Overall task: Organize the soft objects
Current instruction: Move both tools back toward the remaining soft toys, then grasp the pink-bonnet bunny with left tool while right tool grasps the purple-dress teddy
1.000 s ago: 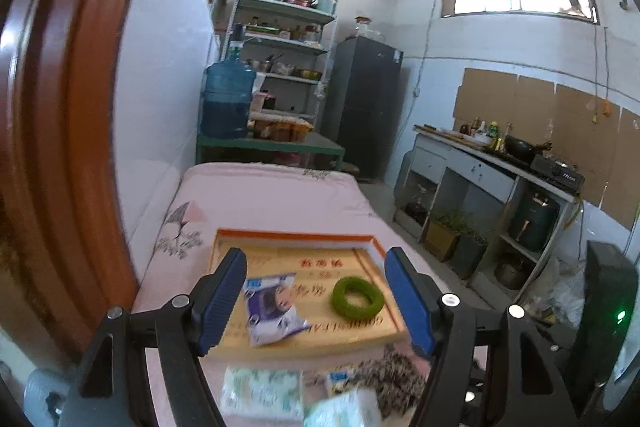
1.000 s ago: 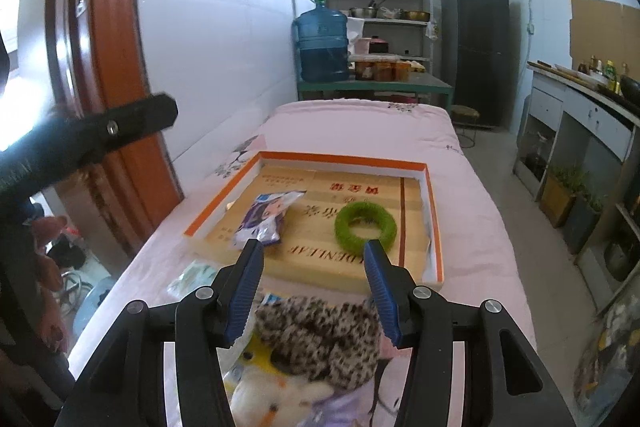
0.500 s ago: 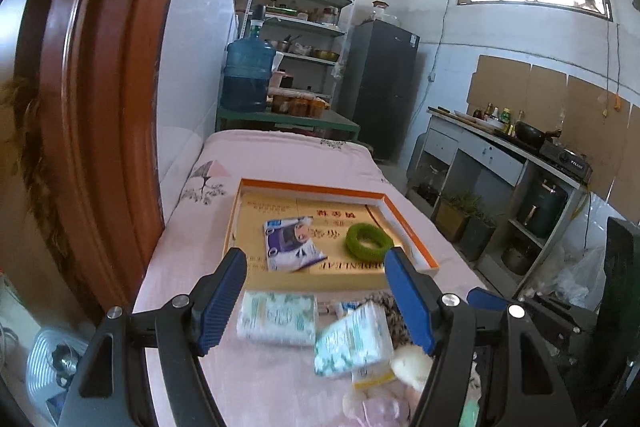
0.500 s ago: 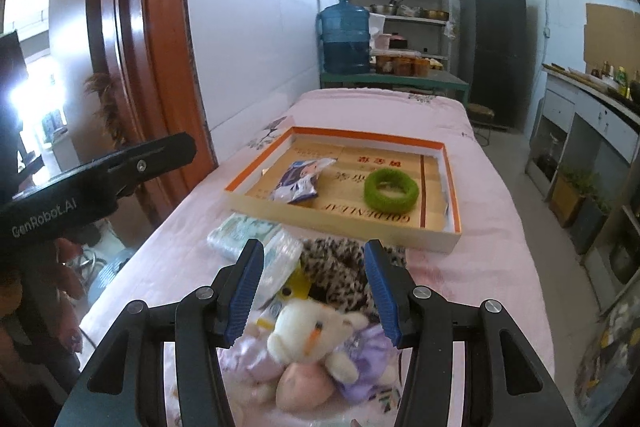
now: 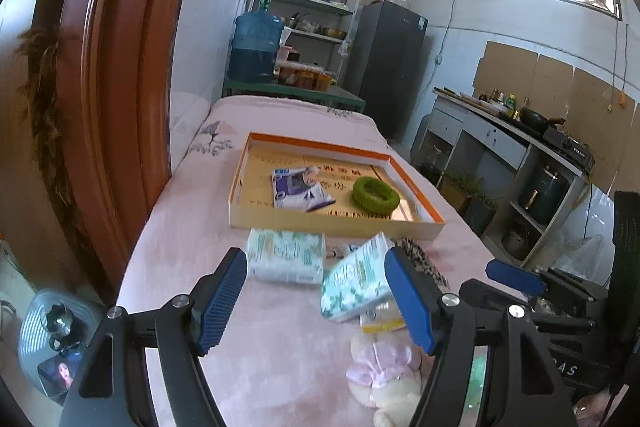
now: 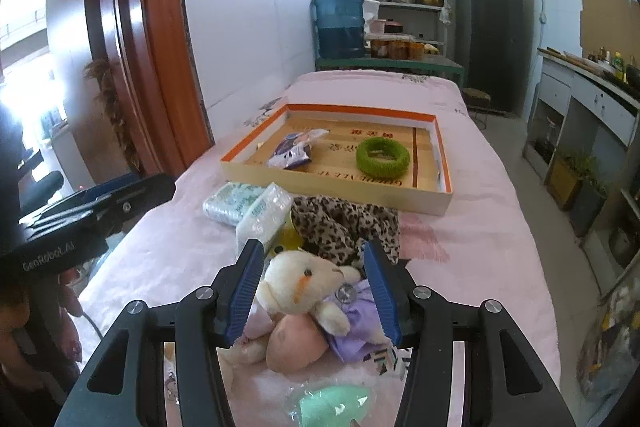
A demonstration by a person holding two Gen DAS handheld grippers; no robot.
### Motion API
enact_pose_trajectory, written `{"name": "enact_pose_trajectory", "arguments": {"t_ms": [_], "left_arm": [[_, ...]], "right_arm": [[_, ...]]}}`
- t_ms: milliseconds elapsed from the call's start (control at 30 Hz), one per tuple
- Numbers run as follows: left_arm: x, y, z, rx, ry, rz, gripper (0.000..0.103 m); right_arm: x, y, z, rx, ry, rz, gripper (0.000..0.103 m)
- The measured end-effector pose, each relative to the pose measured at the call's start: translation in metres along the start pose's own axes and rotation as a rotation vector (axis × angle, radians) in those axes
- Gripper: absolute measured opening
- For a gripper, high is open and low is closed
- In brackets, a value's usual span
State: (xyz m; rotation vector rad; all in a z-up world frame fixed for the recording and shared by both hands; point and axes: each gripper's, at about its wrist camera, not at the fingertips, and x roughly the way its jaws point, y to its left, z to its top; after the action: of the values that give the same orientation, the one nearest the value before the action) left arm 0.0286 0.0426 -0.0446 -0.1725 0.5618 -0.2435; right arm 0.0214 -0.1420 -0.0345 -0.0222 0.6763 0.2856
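Plush bear (image 6: 305,277) lies between the right tool's (image 6: 314,289) spread jaws, untouched.

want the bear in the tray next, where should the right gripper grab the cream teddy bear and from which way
Grip the cream teddy bear across its head, coming from the near side along the right gripper's present line. The head is the highest, roundest part, it sits between the open jaws, and it looks narrower than their gap. The body in the purple dress lies tangled with other plush, so it is a poorer hold.
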Motion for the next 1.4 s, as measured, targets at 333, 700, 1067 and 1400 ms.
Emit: {"name": "enact_pose_trajectory", "arguments": {"t_ms": [333, 700, 1067, 1400], "left_arm": [[-0.006, 0.004, -0.019, -0.032, 0.014, -0.035, 0.071], [-0.001, -0.012, -0.047, -0.014, 0.110, -0.109, 0.071], [0.012, -0.023, -0.073, -0.010, 0.214, -0.167, 0.066], [0.027, -0.035, -0.086, 0.011, 0.293, -0.195, 0.065]], "right_arm": [[-0.001, 0.004, -0.016, -0.021, 0.015, 0.010, 0.054], [0.010, 0.002, -0.029, -0.018, 0.059, 0.023, 0.054], [0.035, 0.007, -0.025, -0.079, 0.116, 0.023, 0.061], [0.060, 0.003, -0.014, -0.092, 0.158, 0.050, 0.066]]}}
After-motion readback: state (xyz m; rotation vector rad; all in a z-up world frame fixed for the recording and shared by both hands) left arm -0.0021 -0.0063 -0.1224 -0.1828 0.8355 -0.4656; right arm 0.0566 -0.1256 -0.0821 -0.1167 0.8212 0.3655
